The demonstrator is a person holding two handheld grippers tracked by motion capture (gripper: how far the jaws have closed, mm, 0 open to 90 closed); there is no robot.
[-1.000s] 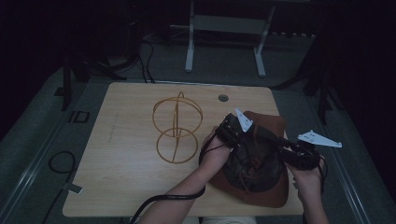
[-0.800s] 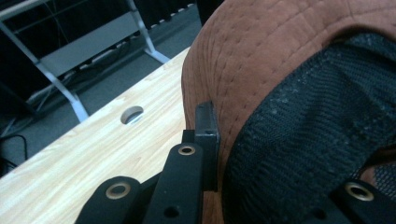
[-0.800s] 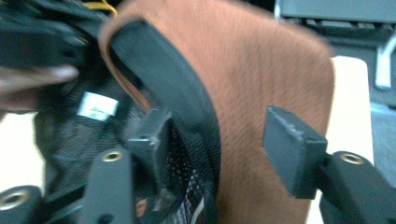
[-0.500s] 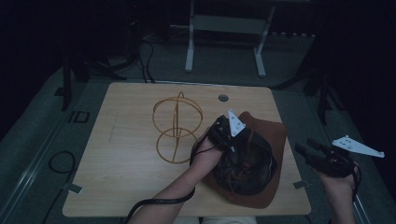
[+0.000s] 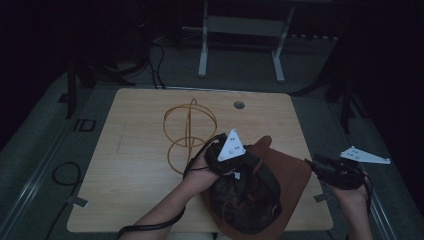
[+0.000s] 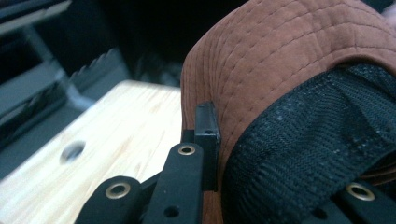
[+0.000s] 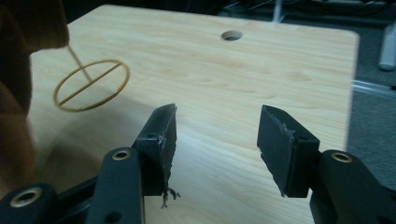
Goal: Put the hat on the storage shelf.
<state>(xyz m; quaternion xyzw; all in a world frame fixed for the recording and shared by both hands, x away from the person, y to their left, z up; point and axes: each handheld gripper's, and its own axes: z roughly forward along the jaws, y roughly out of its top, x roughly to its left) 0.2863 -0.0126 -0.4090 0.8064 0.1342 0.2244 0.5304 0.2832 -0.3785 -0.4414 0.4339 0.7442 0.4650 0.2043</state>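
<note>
The left tool (image 5: pixel 235 162) pinched the stitched brown suede brim of a hat (image 5: pixel 285 175) with black mesh lining, lying crown-down at the near right of the pale wood-grain tabletop (image 5: pixel 140 165). A thin golden wire stand (image 5: pixel 189 131) of rings stood beside it. The right tool (image 7: pixel 215 140) hung open, empty, off the right edge

Black fingers (image 7: pixel 161 144), brass-ringed screw holes; trailing cables

Rust-brown hat (image 5: pixel 290 175), black mesh lining (image 6: pixel 303 140), yellow hoops (image 5: pixel 190 130).
</note>
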